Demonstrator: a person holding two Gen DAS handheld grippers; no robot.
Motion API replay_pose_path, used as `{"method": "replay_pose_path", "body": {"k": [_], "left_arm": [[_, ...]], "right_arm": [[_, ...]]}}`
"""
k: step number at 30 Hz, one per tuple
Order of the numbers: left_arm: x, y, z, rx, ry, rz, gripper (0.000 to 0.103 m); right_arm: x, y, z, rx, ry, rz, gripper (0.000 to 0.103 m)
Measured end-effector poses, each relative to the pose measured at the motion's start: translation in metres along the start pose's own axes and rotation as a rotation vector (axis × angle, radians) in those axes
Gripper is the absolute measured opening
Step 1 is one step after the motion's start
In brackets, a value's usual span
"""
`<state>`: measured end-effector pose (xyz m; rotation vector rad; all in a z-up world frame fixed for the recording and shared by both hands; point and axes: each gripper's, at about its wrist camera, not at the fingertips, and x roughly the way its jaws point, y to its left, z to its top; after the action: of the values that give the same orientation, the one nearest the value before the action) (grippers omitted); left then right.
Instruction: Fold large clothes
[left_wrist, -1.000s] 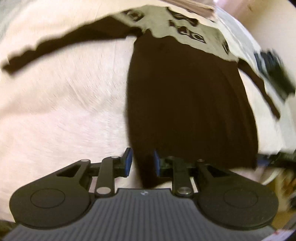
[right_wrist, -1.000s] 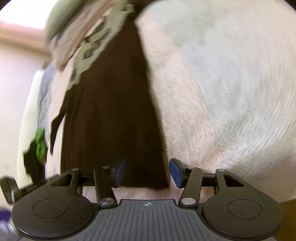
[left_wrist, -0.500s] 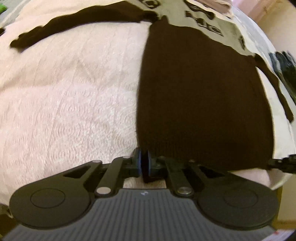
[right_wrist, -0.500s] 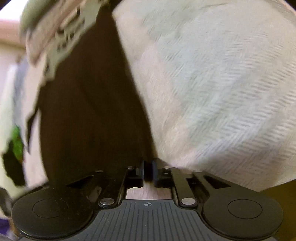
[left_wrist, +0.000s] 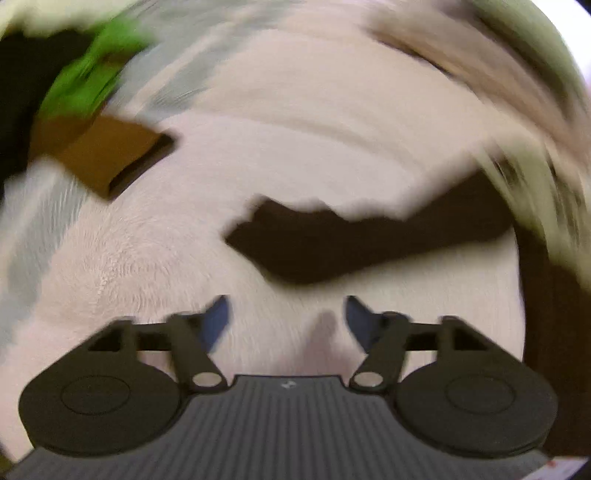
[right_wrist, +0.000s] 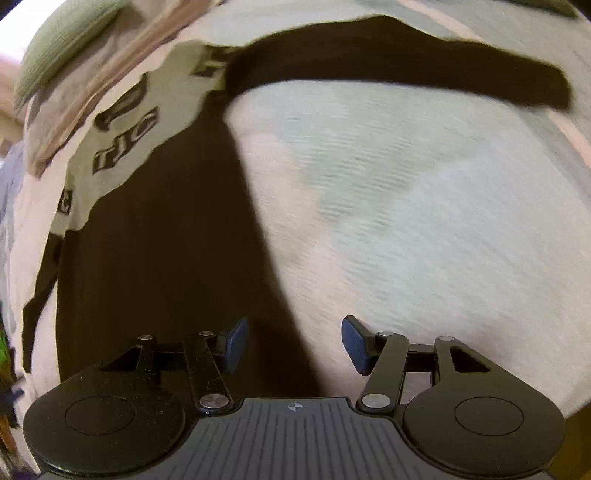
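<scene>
A dark brown sweater (right_wrist: 159, 258) with a grey lettered yoke (right_wrist: 125, 125) lies flat on the pale bedspread (right_wrist: 424, 221). Its right sleeve (right_wrist: 406, 70) stretches out to the side at the top of the right wrist view. My right gripper (right_wrist: 293, 345) is open above the sweater's right side edge, nothing between its fingers. In the blurred left wrist view the left sleeve (left_wrist: 351, 243) lies across the bedspread just ahead of my left gripper (left_wrist: 284, 319), which is open and holds nothing. The sweater's body (left_wrist: 554, 332) shows at the right edge.
A brown box-like object (left_wrist: 107, 155) and something green (left_wrist: 92, 81) lie at the far left in the left wrist view, both blurred. A green cushion (right_wrist: 66, 44) and folded fabric sit beyond the sweater's collar. Bare bedspread spreads to the right of the sweater.
Both grippers were shut on the sweater's hem half a second ago and are now open, off the cloth. The left one has swung toward the left sleeve; the right has pulled back.
</scene>
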<state>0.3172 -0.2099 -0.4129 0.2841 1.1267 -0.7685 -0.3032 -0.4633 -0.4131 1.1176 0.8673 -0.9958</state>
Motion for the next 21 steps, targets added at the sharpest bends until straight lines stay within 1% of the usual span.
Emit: {"method": "replay_pose_path", "body": {"k": [1,2,3,4,6,7,8,9,11,12,13,14,15,17,19,20,21], "left_arm": [[0.010,0.015,0.013,-0.098,0.018,-0.034,0.073],[0.025,0.028,0.022,-0.202,0.046,-0.068,0.071],[0.035,0.034,0.026,-0.268,0.056,-0.090,0.066],[0.040,0.034,0.030,-0.295,0.047,-0.110,0.057],[0.043,0.032,0.036,-0.274,0.019,-0.161,0.008],[0.038,0.027,0.036,-0.235,-0.006,-0.181,0.006],[0.026,0.020,0.036,-0.162,-0.068,-0.190,0.006],[0.010,0.009,0.035,-0.066,-0.135,-0.202,0.006],[-0.019,-0.013,0.025,0.169,-0.240,-0.203,0.006],[-0.033,-0.024,0.013,0.310,-0.264,-0.207,0.007],[-0.041,-0.031,0.002,0.422,-0.256,-0.199,0.007],[-0.045,-0.035,-0.014,0.549,-0.217,-0.189,0.009],[-0.045,-0.037,-0.029,0.646,-0.165,-0.176,0.015],[-0.041,-0.028,-0.058,0.807,-0.039,-0.127,0.017],[-0.038,-0.017,-0.079,0.909,0.064,-0.089,0.017],[-0.040,-0.011,-0.087,0.942,0.090,-0.065,0.017],[-0.043,-0.006,-0.089,0.946,0.104,-0.052,0.017]], "right_arm": [[0.006,0.011,0.000,-0.021,0.006,-0.009,0.054],[0.012,0.020,-0.001,-0.042,0.016,-0.016,0.054],[0.016,0.026,-0.001,-0.055,0.022,-0.021,0.054],[0.017,0.028,-0.001,-0.066,0.028,-0.028,0.054],[0.024,0.037,0.000,-0.079,0.032,-0.052,0.054],[0.027,0.040,0.002,-0.080,0.033,-0.058,0.054],[0.028,0.041,0.002,-0.079,0.036,-0.066,0.054],[0.028,0.041,0.002,-0.077,0.038,-0.077,0.054],[0.029,0.041,0.001,-0.072,0.040,-0.092,0.054],[0.029,0.040,0.001,-0.068,0.040,-0.102,0.054],[0.028,0.039,-0.001,-0.065,0.040,-0.110,0.054],[0.028,0.038,-0.002,-0.060,0.038,-0.118,0.054],[0.028,0.038,-0.003,-0.053,0.038,-0.125,0.054],[0.028,0.038,-0.005,-0.044,0.039,-0.136,0.054],[0.027,0.038,-0.006,-0.043,0.039,-0.143,0.054],[0.027,0.038,-0.006,-0.043,0.038,-0.148,0.054],[0.026,0.037,-0.006,-0.040,0.036,-0.151,0.054]]}}
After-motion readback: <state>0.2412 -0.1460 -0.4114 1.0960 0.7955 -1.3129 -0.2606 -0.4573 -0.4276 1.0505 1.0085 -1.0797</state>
